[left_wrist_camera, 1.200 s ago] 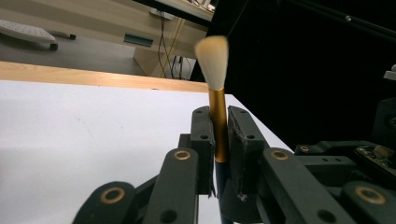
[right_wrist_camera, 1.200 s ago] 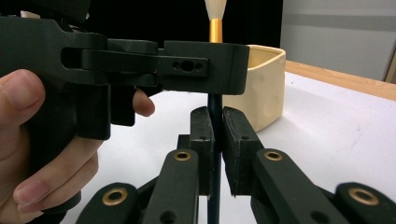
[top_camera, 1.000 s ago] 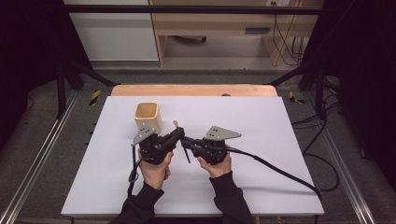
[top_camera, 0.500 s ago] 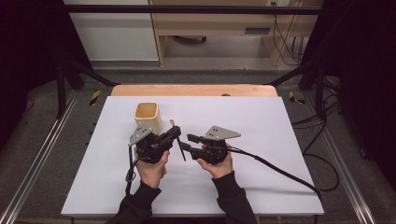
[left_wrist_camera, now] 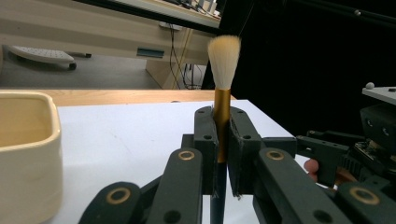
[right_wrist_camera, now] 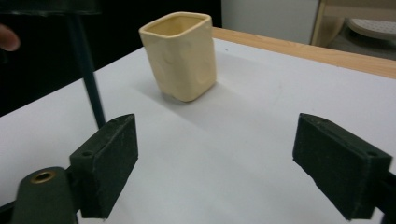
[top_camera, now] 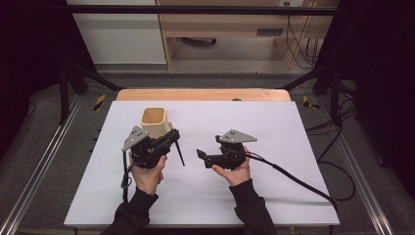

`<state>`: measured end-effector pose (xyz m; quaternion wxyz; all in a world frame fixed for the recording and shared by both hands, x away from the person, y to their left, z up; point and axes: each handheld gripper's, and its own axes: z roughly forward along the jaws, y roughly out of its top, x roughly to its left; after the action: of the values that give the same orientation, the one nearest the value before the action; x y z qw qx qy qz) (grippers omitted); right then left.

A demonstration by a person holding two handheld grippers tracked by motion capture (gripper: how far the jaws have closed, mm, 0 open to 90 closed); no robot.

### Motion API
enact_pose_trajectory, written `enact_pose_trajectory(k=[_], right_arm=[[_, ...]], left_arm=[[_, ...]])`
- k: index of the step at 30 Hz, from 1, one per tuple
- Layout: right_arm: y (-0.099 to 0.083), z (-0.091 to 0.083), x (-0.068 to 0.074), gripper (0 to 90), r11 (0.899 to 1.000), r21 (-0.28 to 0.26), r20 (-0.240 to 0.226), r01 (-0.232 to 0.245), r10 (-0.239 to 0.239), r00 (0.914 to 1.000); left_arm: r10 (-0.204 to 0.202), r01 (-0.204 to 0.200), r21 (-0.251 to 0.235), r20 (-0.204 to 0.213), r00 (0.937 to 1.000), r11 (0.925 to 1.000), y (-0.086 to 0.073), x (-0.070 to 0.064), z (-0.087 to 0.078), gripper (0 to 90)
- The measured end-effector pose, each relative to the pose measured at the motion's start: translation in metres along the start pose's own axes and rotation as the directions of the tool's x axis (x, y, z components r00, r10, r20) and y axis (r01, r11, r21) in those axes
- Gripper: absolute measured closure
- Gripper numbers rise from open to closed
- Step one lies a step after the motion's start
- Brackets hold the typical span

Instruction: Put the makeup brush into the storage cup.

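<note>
Presently, your left gripper (top_camera: 172, 138) is clamped on the brush (left_wrist_camera: 222, 93) — jaws pressed against its gold ferrule, pale bristles up, dark handle (top_camera: 179, 152) hanging below toward the white table (top_camera: 274, 122). The brush sits left of the table's centre, just beside the cream cup (top_camera: 154, 121), which stands toward the far-left part of the table. Your right gripper (top_camera: 200, 154) — held near mid-table, apart from the brush — has its jaws wide apart and holds nothing.

Grey floor (top_camera: 230, 81), wooden desk (top_camera: 230, 24) and white cabinet (top_camera: 117, 39) behind, dark surroundings, cables (top_camera: 298, 44).
</note>
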<state>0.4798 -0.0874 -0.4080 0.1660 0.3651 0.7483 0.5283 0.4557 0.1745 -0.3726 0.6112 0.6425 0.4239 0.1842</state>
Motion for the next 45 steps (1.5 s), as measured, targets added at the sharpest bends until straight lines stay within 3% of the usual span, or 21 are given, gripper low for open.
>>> enact_pose_trajectory(k=[10,16,20,26,30,33,45], right_arm=[[-0.008,-0.016,-0.020,8.1,0.999,0.026,0.076,-0.039,0.037,0.9964],[-0.014,-0.026,-0.028,8.8,0.998,0.032,0.147,-0.049,0.044,0.9882],[-0.019,-0.032,-0.032,7.1,0.998,0.035,0.171,-0.061,0.054,0.9839],[-0.030,-0.040,-0.036,5.3,0.999,0.050,0.235,-0.019,0.007,0.9720],[-0.035,-0.044,-0.037,5.6,0.998,0.053,0.248,-0.023,0.009,0.9688],[-0.038,-0.047,-0.037,5.7,0.998,0.062,0.275,0.005,-0.022,0.9613],[-0.049,-0.060,-0.044,5.8,0.998,0.058,0.298,-0.033,0.014,0.9544]], left_arm=[[0.031,-0.031,0.012,-0.012,0.9994,0.9994,0.005,0.010,-0.006,82.6],[0.045,-0.045,0.015,-0.016,0.9989,0.9989,0.009,0.015,-0.011,82.6],[0.050,-0.050,0.011,-0.020,0.9985,0.9987,0.013,0.019,-0.014,82.6],[0.067,-0.067,0.005,-0.034,0.9972,0.9977,0.019,0.024,-0.019,82.6],[0.073,-0.073,0.002,-0.042,0.9965,0.9974,0.023,0.028,-0.022,82.6],[0.075,-0.075,0.002,-0.051,0.9959,0.9972,0.025,0.031,-0.024,82.6],[0.088,-0.088,0.000,-0.057,0.9945,0.9961,0.031,0.042,-0.023,82.6]])
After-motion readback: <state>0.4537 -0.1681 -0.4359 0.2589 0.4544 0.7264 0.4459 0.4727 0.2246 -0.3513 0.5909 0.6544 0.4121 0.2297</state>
